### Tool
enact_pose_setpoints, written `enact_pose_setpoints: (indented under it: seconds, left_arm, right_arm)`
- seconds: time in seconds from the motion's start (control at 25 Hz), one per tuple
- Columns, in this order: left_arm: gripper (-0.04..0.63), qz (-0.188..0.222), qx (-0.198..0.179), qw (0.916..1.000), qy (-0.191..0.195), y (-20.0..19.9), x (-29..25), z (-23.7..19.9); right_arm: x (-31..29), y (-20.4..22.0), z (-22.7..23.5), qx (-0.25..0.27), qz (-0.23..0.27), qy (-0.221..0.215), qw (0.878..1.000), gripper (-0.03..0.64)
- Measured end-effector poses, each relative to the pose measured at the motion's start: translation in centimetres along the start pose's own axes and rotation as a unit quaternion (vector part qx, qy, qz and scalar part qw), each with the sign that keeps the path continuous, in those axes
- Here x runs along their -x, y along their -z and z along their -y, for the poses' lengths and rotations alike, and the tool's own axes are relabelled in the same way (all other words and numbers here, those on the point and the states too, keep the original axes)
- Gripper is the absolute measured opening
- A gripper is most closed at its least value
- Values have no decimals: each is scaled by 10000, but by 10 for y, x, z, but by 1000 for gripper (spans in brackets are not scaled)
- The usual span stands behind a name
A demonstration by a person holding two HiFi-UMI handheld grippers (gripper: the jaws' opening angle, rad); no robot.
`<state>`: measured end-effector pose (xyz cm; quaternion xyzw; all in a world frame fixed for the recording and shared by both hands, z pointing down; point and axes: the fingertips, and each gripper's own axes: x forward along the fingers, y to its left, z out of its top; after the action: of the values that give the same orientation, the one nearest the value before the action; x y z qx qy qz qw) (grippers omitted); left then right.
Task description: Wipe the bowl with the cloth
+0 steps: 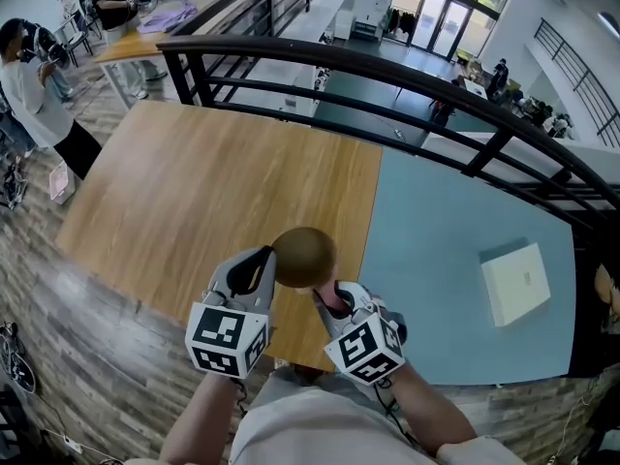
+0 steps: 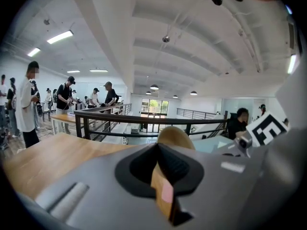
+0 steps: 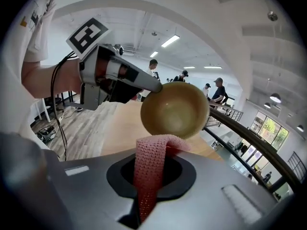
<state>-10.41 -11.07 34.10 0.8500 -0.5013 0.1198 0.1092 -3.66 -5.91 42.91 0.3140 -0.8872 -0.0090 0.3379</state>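
Bowl (image 1: 303, 257) at frame centre, tipped sideways, its rim pinched by my left gripper (image 1: 263, 263). My right gripper (image 1: 332, 298) clamps the pink cloth (image 3: 149, 166) just below it. Wiping looks about to begin: next I press cloth into the hollow.

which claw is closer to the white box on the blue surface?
Right. The right claw, holding the cloth, is left of the white box; the left claw, holding the bowl, is farther left.
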Motion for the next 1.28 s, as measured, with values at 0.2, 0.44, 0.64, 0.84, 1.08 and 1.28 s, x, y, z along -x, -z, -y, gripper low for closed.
enact_pose_setpoints:
  seconds: [0.2,0.44,0.64,0.84,1.08,1.28]
  left_arm:
    - [6,218,165,9996,-32,-10,-3,6]
    - [6,302,111,9995,51,-14,-5,21]
    - [6,223,157,9996,89,-8,-9,25]
    - [6,189,222,9996,-28,-4,-5,10]
    - [6,167,266,9994,-173,-1,-3,-1]
    - [6,72,230,9995,-213,7,1,-2]
  right_arm:
    - [-10,-20,-19,31,183,-192,9996,11]
    - [-22,-43,-35,100,384,-291,9988,11]
    - [-23,-46,-39,1,508,-301,9983,11]
    - [-23,-32,-33,-140,392,-203,9989,11]
    - [-15,-13,-12,-65,159,110,9998,11]
    - [-5,-2,5,-219,81,301,9993,11]
